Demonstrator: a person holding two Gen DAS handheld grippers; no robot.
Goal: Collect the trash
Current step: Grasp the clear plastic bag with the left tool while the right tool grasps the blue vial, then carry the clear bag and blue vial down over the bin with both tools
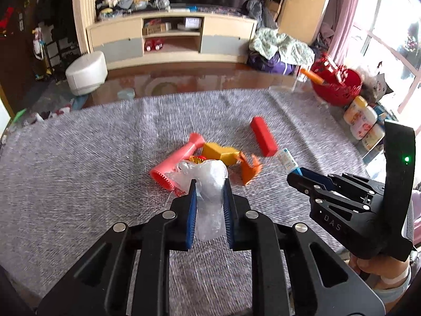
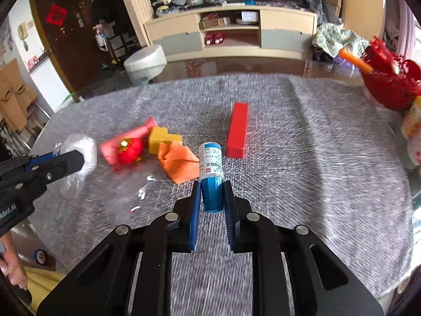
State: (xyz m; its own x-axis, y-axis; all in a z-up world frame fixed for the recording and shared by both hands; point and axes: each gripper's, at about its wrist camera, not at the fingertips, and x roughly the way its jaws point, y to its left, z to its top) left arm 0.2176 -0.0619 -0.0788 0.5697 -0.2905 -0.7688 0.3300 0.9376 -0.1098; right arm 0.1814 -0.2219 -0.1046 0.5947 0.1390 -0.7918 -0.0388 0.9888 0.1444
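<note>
Here the left gripper [image 1: 209, 184] clenches a crumpled clear plastic bag [image 1: 210, 181] — the right gripper [image 2: 211, 185] grasps a small blue white-labelled bottle [image 2: 211, 168] above the grey woven tablecloth [image 2: 315, 158].

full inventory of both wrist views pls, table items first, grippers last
clear plastic bag: 1, translucent white, crumpled, between the left gripper's pads
small bottle: 1, blue with white label, between the right gripper's pads
red block: 1, red, long, lying on the cloth right of the pile
yellow block: 1, yellow, in the central pile
pink tube: 1, pink, flared ends, lying in the pile
orange paper: 1, orange, crumpled, by the yellow block
red ornament: 1, red with gold, on the pink tube
table cloth: 1, grey
red basket: 1, red, beyond the table's far right corner
left gripper: 1, black with blue pads
right gripper: 1, black with blue pads
</note>
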